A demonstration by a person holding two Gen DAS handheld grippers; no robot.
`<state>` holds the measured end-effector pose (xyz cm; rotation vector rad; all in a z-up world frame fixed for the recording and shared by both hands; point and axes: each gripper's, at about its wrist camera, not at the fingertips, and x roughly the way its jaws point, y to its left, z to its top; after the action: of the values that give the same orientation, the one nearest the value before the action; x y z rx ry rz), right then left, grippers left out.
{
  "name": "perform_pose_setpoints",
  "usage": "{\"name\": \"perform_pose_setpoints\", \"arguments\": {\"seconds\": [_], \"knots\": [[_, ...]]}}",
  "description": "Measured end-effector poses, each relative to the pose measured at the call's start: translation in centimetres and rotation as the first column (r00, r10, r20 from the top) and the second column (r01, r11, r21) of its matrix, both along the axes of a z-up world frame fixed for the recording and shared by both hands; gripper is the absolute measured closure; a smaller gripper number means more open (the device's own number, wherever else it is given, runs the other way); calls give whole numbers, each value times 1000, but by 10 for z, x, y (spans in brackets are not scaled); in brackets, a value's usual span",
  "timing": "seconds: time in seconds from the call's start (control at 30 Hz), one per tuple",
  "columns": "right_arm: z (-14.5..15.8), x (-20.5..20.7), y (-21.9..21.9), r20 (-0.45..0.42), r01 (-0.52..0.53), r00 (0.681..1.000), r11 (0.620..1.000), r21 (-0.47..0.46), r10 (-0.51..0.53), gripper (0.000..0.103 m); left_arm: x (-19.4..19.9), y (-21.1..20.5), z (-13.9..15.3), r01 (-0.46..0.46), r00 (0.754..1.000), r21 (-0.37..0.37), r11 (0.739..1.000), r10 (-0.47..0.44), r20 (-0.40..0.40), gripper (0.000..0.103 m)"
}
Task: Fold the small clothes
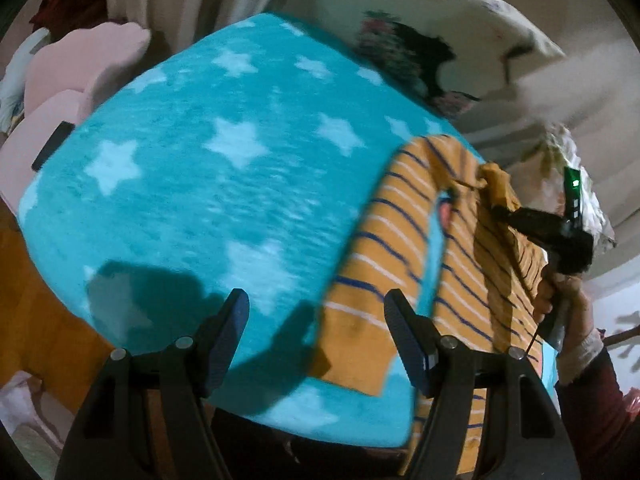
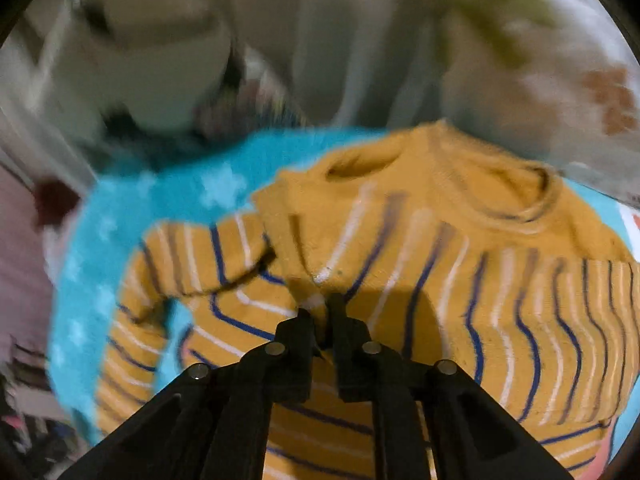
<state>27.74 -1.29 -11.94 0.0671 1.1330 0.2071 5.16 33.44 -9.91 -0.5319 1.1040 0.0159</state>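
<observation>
A small mustard-yellow sweater [image 1: 384,248] with blue and white stripes lies on a turquoise blanket [image 1: 208,184] with white stars. My left gripper [image 1: 316,328] is open and empty, hovering over the blanket by the sweater's sleeve end. My right gripper [image 2: 322,312] is shut on the sweater [image 2: 440,264], pinching a fold of fabric near the shoulder and lifting it; the neck hole faces away. It also shows in the left wrist view [image 1: 516,216], held by a hand at the sweater's far side.
A wooden surface [image 1: 44,312] shows under the blanket at the left. Pink cushions [image 1: 80,68] lie beyond the blanket's left edge. White and floral bedding [image 1: 420,60] is piled behind it.
</observation>
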Motion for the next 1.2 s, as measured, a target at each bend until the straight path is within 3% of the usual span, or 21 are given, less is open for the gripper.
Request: {"name": "perform_pose_setpoints", "arguments": {"seconds": [0.1, 0.17, 0.27, 0.43, 0.63, 0.77, 0.9, 0.93, 1.0, 1.03, 1.07, 1.2], "knots": [[-16, 5, 31, -28, -22, 999, 997, -68, 21, 72, 4, 21, -5, -17, 1000, -12, 1000, 17, -7, 34], [-15, -1, 49, -13, -59, 998, 995, -84, 58, 53, 8, 30, -7, -27, 1000, -24, 999, 27, -9, 34], [-16, -9, 74, -26, -144, 990, 980, -139, 142, 51, 16, 36, -8, -28, 1000, -41, 999, 28, -2, 34], [-15, -31, 89, -67, -192, 980, 977, -92, 186, 51, 27, 38, -5, -14, 1000, -40, 999, 15, 16, 34], [6, -80, 106, -61, -221, 972, 969, 112, 229, 51, 28, 45, -8, -34, 999, -42, 999, 34, 9, 34], [-7, -102, 130, -125, -259, 948, 937, 234, 293, 51, 23, 49, -9, -46, 999, -55, 997, 46, 0, 34], [-35, -120, 150, -209, -267, 930, 947, 181, 302, 50, 17, 51, -6, -49, 999, -48, 998, 49, 3, 34], [-39, -127, 154, -197, -264, 935, 950, 167, 294, 47, 15, 52, -5, -51, 999, -44, 998, 52, 4, 34], [-39, -134, 165, -182, -289, 933, 947, 138, 311, 54, 14, 54, -5, -60, 998, -43, 997, 60, 3, 34], [-39, -135, 175, -175, -307, 929, 943, 130, 327, 88, 13, 56, -4, -64, 998, -47, 997, 64, 3, 34], [-40, -135, 182, -180, -326, 920, 935, 139, 347, 96, 13, 57, -3, -68, 998, -53, 996, 68, 5, 34], [-19, -123, 204, -112, -375, 916, 922, 97, 384, 96, 10, 61, 10, -74, 996, -44, 996, 76, 44, 34]]}}
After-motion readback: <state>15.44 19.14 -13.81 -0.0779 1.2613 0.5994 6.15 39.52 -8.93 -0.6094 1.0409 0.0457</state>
